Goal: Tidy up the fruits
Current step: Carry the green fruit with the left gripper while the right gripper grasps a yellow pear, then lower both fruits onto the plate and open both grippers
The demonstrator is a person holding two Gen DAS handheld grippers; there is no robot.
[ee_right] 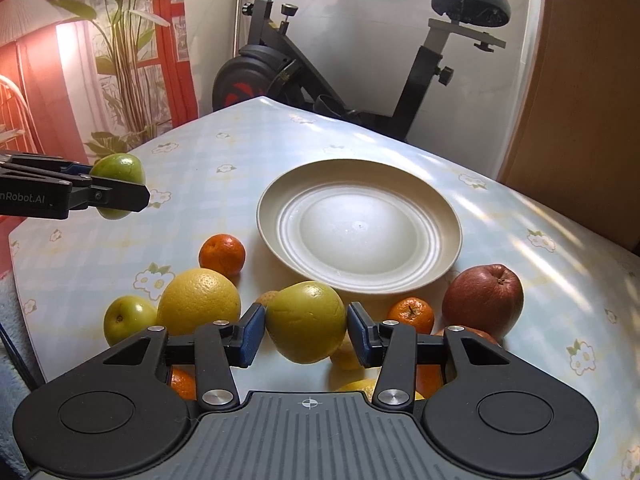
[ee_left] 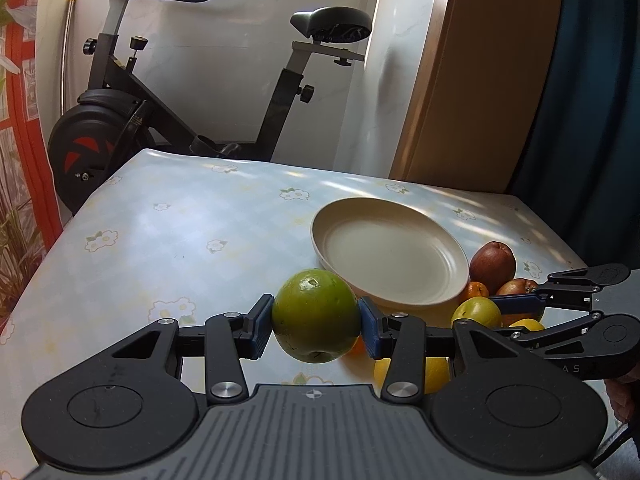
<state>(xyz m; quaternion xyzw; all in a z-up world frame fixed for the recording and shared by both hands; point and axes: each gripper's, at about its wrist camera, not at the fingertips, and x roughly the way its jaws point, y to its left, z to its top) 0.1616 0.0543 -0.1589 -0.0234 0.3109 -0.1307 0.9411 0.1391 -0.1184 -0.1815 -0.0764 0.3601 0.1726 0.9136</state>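
My left gripper (ee_left: 316,326) is shut on a green apple (ee_left: 315,314) and holds it above the table, left of the cream plate (ee_left: 390,250); it also shows in the right wrist view (ee_right: 120,192). My right gripper (ee_right: 306,332) is shut on a yellow-green pear (ee_right: 307,320) just in front of the empty plate (ee_right: 360,226). On the table lie a red apple (ee_right: 483,299), a large yellow citrus (ee_right: 198,300), a small green apple (ee_right: 128,318) and mandarins (ee_right: 222,254).
The table (ee_left: 160,240) has a pale floral cloth. An exercise bike (ee_left: 132,112) stands behind its far edge. A wooden door (ee_left: 472,80) is at the right. A red curtain and plant (ee_right: 120,60) are at the left.
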